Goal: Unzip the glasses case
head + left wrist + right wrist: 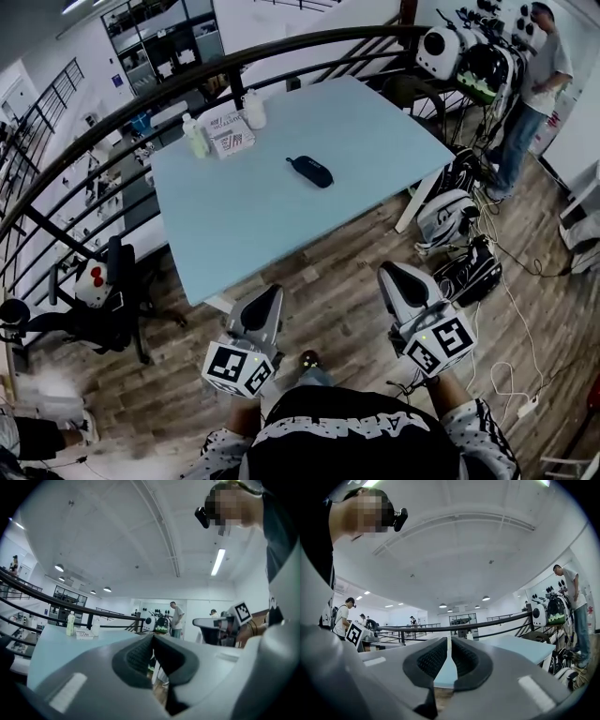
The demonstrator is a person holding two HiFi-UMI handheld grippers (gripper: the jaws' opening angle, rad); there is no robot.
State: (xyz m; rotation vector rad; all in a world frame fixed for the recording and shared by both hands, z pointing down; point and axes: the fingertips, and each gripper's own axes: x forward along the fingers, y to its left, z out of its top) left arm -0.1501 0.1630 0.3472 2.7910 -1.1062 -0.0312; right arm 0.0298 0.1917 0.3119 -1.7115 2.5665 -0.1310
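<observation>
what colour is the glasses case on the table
The glasses case is black; it shows best in the head view, on the light blue table.

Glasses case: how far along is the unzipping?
Done: nothing visible; the glasses case lies closed on the blue table, untouched. In hand: nothing; the left gripper and right gripper are empty, jaws about together, short of the table's near edge. Left: reach the case, steady it, pull the zip open.
</observation>
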